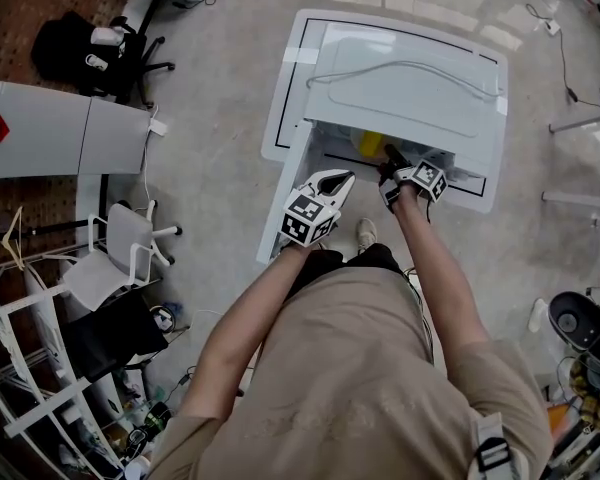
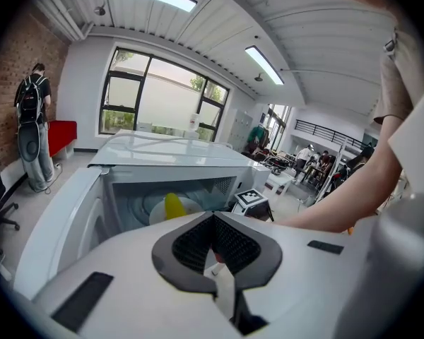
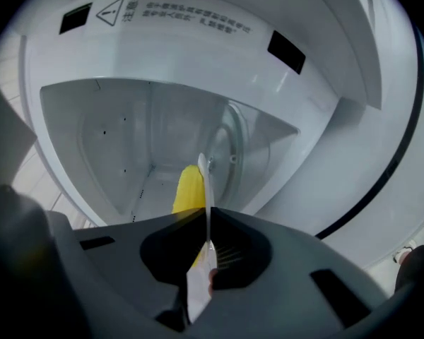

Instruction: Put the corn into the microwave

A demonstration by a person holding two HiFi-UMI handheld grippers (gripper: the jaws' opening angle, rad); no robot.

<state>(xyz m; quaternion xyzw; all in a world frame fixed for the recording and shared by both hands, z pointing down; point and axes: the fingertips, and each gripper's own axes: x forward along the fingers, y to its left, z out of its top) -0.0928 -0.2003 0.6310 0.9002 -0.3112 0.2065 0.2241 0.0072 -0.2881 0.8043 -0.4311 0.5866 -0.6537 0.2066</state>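
The yellow corn [image 1: 365, 146] lies on a white plate [image 2: 155, 214] just inside the open white microwave [image 1: 410, 78]. My right gripper [image 1: 390, 158] is at the mouth of the cavity, rolled on its side and shut on the plate's rim. In the right gripper view the plate [image 3: 203, 182] runs edge-on between the jaws, with the corn [image 3: 187, 189] against it. The turntable shows behind it. My left gripper [image 1: 335, 181] hangs in front of the opening, shut and holding nothing. From there the corn [image 2: 172, 205] is visible inside. The microwave door [image 1: 285, 193] swings out to the left.
The microwave stands on a white table [image 1: 290, 88] marked with a black line. To the left are a white office chair [image 1: 115, 253] and a white cabinet [image 1: 50, 128]. A black bin [image 1: 577, 320] is at the right. A person with a backpack [image 2: 30, 119] stands far off.
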